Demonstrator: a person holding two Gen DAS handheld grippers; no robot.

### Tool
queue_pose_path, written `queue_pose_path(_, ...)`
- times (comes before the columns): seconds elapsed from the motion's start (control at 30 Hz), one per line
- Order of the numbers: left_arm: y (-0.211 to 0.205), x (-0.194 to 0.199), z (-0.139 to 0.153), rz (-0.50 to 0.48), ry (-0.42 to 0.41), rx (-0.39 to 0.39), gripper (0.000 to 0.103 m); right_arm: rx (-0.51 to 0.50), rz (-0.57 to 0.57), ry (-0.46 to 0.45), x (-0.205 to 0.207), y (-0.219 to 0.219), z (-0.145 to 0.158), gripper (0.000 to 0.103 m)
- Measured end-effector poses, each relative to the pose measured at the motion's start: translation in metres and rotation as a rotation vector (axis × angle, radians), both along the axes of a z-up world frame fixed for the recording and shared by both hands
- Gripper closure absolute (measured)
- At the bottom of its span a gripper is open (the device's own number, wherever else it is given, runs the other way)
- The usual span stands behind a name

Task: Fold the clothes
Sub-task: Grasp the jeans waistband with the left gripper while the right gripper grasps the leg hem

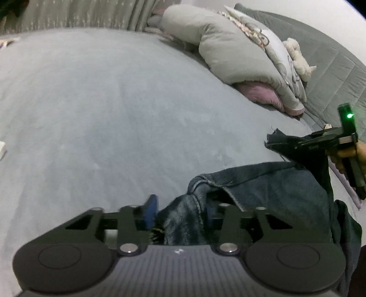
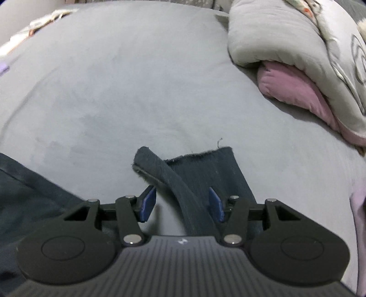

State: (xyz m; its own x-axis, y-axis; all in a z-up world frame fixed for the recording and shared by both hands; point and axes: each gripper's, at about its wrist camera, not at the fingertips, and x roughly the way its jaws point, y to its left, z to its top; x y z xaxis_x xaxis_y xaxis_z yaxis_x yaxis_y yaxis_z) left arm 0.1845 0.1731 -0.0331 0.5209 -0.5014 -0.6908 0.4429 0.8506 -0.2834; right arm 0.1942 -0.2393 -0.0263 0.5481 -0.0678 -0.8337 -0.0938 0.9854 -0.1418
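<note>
Dark blue jeans [image 1: 274, 194] lie crumpled on the grey bed sheet [image 1: 114, 114] at the lower right of the left wrist view. My left gripper [image 1: 180, 214] is shut on a bunched fold of the denim; its right pad is hidden under the cloth. My right gripper [image 1: 281, 142] shows at the right edge, with a frayed corner of the jeans sticking out of it above the sheet. In the right wrist view that band of the jeans [image 2: 183, 182] runs between the fingers of my right gripper [image 2: 181, 204]. It lies against the right pad, and sheet shows between it and the left pad.
A folded grey duvet [image 1: 228, 48] with pink lining [image 2: 292, 89] lies at the back right, with a cream plush toy [image 1: 297, 54] on it. A quilted headboard [image 1: 331, 64] stands behind. A person's hand [image 1: 356, 150] holds the right gripper. Small light items [image 2: 39, 20] sit at the far left edge.
</note>
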Motion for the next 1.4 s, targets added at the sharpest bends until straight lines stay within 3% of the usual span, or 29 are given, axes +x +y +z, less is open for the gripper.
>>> queue_pose_path(0.03, -0.004, -0.002, 0.002, 0.009, -0.018, 0.016, 0.069, -0.011, -0.007, -0.014, 0.0, 0.0, -0.001, 0.08)
queue_pose_path(0.13, -0.011, -0.008, 0.012, 0.04, -0.069, 0.043, 0.07, -0.02, -0.033, -0.093, -0.011, -0.007, 0.014, 0.092)
queue_pose_path(0.3, -0.005, -0.01, 0.045, 0.119, -0.119, 0.068, 0.071, -0.019, -0.092, -0.262, -0.038, -0.03, 0.058, 0.094)
queue_pose_path(0.47, 0.003, -0.012, 0.071, 0.155, -0.157, 0.111, 0.074, 0.086, -0.217, -0.512, -0.086, -0.092, 0.126, 0.095)
queue_pose_path(0.57, 0.01, -0.012, 0.079, 0.182, -0.159, 0.116, 0.074, 0.133, -0.29, -0.59, -0.112, -0.132, 0.14, 0.095)
queue_pose_path(0.7, 0.026, -0.011, 0.077, 0.227, -0.118, 0.127, 0.074, 0.161, -0.36, -0.562, -0.137, -0.174, 0.122, 0.095)
queue_pose_path(0.9, 0.032, 0.002, 0.046, 0.267, -0.038, 0.127, 0.074, 0.188, -0.47, -0.383, -0.169, -0.224, 0.039, 0.094)
queue_pose_path(0.97, 0.033, 0.009, 0.037, 0.281, -0.011, 0.121, 0.072, 0.223, -0.503, -0.294, -0.173, -0.238, 0.003, 0.09)
queue_pose_path(1.03, 0.035, 0.015, 0.028, 0.291, 0.017, 0.111, 0.068, 0.257, -0.528, -0.231, -0.176, -0.249, -0.023, 0.079)
queue_pose_path(1.07, 0.037, 0.016, 0.025, 0.292, 0.032, 0.101, 0.064, 0.302, -0.535, -0.235, -0.181, -0.257, -0.026, 0.078)
queue_pose_path(1.17, 0.044, 0.019, 0.02, 0.295, 0.066, 0.069, 0.056, 0.345, -0.565, -0.214, -0.188, -0.265, -0.016, 0.062)
queue_pose_path(1.4, 0.066, 0.021, 0.004, 0.331, 0.14, -0.06, 0.052, 0.339, -0.603, -0.257, -0.198, -0.298, 0.028, 0.052)
